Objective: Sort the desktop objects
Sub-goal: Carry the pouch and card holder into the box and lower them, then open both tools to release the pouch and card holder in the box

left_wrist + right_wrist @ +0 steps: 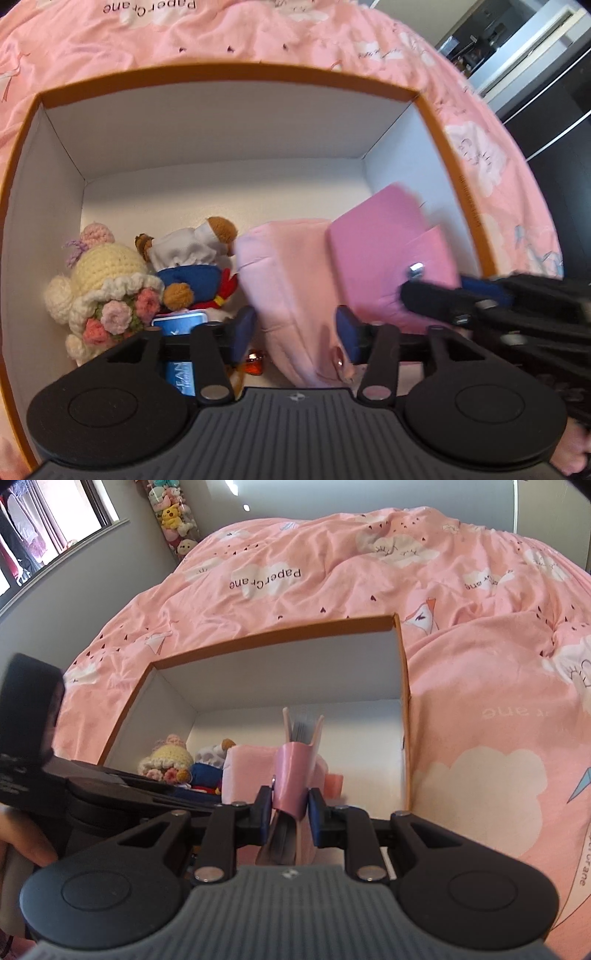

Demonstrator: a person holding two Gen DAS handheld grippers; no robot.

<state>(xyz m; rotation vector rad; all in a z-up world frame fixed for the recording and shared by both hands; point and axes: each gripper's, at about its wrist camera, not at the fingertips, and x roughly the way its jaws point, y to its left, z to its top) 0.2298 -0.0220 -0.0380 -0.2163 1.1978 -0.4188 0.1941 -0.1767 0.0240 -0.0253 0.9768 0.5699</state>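
An orange-rimmed box (236, 72) with white walls sits on a pink bedspread. My left gripper (295, 328) is open low inside it, and a pale pink pouch (288, 266) lies between and beyond its blue pads without being pressed. My right gripper (291, 808) is shut on a pink snap-strap notebook (295, 775), held upright over the box's (273, 638) right half. In the left wrist view the notebook (384, 251) leans beside the pouch, with the right gripper (424, 291) on its lower edge. A crochet doll (107, 280) and a bear plush in blue (195, 266) lie at the left.
A small blue box (181, 321) and an orange-red trinket (255, 363) lie under the left fingers. The back of the box floor is bare. The rumpled cloud-print bedspread (461, 627) surrounds the box. A dark cabinet (546, 92) stands far right, and a window (44, 535) far left.
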